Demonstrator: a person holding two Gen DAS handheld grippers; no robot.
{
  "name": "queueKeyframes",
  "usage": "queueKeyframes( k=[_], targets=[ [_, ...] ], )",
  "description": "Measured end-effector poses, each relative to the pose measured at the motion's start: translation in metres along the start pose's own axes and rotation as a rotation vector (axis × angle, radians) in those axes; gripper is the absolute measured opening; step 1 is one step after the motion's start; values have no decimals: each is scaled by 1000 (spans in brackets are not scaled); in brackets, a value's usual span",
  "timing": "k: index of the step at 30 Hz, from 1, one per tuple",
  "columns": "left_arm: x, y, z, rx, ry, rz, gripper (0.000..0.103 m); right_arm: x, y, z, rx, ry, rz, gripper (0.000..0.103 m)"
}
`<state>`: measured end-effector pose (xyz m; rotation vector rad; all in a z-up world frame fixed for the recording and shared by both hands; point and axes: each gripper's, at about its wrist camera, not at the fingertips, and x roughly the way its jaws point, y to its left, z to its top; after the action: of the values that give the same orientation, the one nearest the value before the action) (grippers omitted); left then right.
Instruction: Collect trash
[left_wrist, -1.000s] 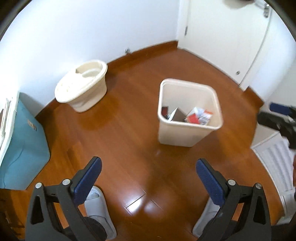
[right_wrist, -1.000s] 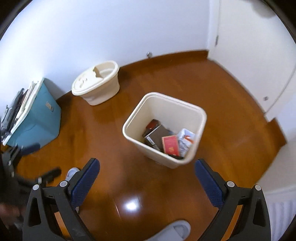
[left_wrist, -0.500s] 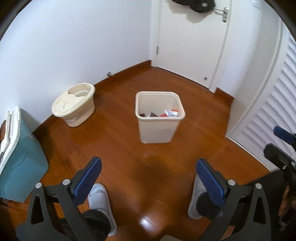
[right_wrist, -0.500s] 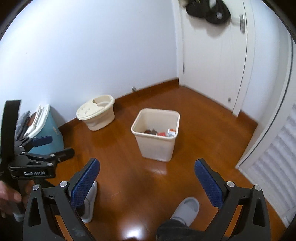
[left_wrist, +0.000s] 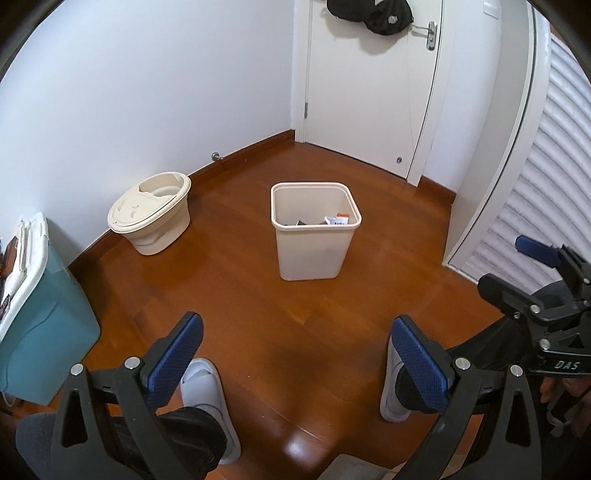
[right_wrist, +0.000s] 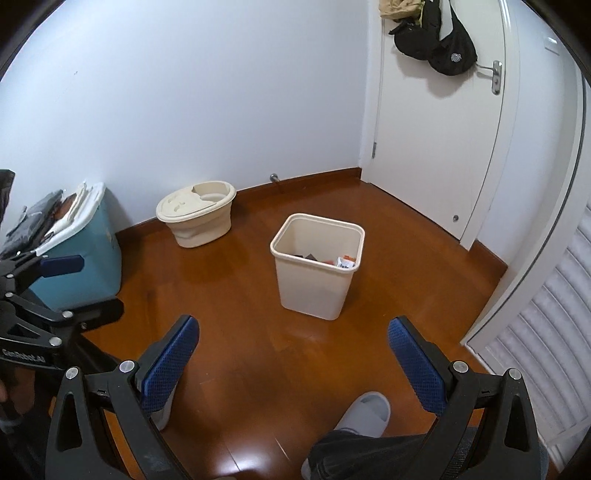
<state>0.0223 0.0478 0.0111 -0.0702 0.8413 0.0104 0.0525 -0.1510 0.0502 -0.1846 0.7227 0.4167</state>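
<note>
A cream square waste bin (left_wrist: 314, 236) stands on the wooden floor, also in the right wrist view (right_wrist: 314, 280). Trash (left_wrist: 334, 220) lies at its bottom: red, white and dark packets (right_wrist: 343, 261). My left gripper (left_wrist: 295, 343) is open and empty, held back from the bin above the floor. My right gripper (right_wrist: 291, 347) is open and empty too, likewise away from the bin. Each gripper shows at the edge of the other's view, the right one (left_wrist: 535, 266) and the left one (right_wrist: 48, 280).
A cream lidded bucket (left_wrist: 151, 212) stands by the wall. A teal box (left_wrist: 40, 325) with items on top is at left. A white door (left_wrist: 369, 81) with black bags hung on it is behind, louvred doors (left_wrist: 546, 184) at right. My slippered feet (left_wrist: 207, 391) are below.
Both grippers have pulled up and back from the bin, which now looks smaller and farther. The door and louvred doors came into view. Both jaws stay open.
</note>
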Motion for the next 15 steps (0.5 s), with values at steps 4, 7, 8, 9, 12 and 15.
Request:
queueKeyframes(
  k=[4,7,8,9,12,15],
  targets=[
    [-1,0,2,-17,-14,-11,103,3,-5,2,19,3,-11,103],
    [-1,-1,0,-16,-14,-15,103,1,-8,2,28,-3,-14,103],
    [-1,-3,0,-10,-15,-14,103,1,-8,2,31,-3,-14,103],
    [-1,-4,0,-7,-16,-13,103,2,-9,2,35,-2,-12,103],
    [1,-6,0,-4,-13,-11,103,2,-10,1,56,0,-1,103],
    [1,-6,1,-16,-13,-13,103,2,-10,1,63,4,8,103]
  ],
)
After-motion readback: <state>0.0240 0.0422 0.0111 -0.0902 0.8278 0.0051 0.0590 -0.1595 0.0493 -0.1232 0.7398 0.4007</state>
